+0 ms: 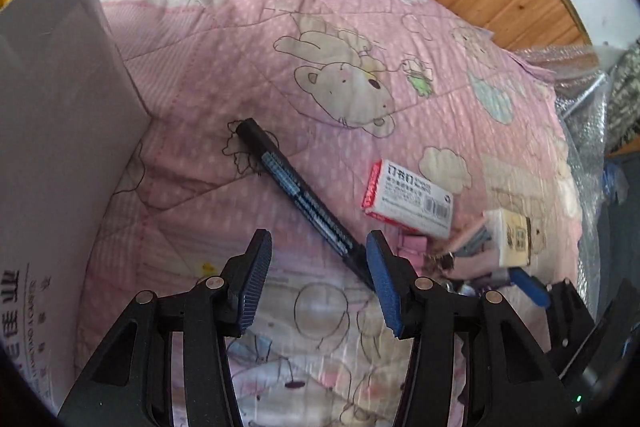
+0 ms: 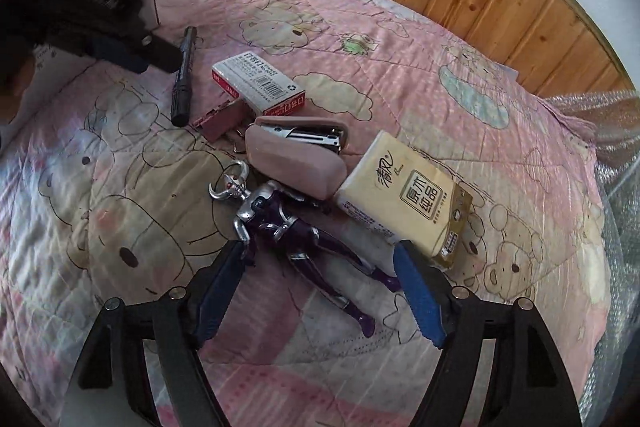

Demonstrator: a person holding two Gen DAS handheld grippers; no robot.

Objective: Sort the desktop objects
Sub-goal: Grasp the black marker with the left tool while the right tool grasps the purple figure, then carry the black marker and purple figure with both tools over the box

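My right gripper (image 2: 318, 285) hangs spread over the figure (image 2: 296, 227), mid-frame. My left gripper (image 1: 316, 283), also spread, sits beside the pen (image 1: 300, 193). I judge the pickup is starting; next, lower and close squarely.

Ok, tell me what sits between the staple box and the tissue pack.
In the right wrist view, the pink stapler lies between the staple box and the tissue pack.
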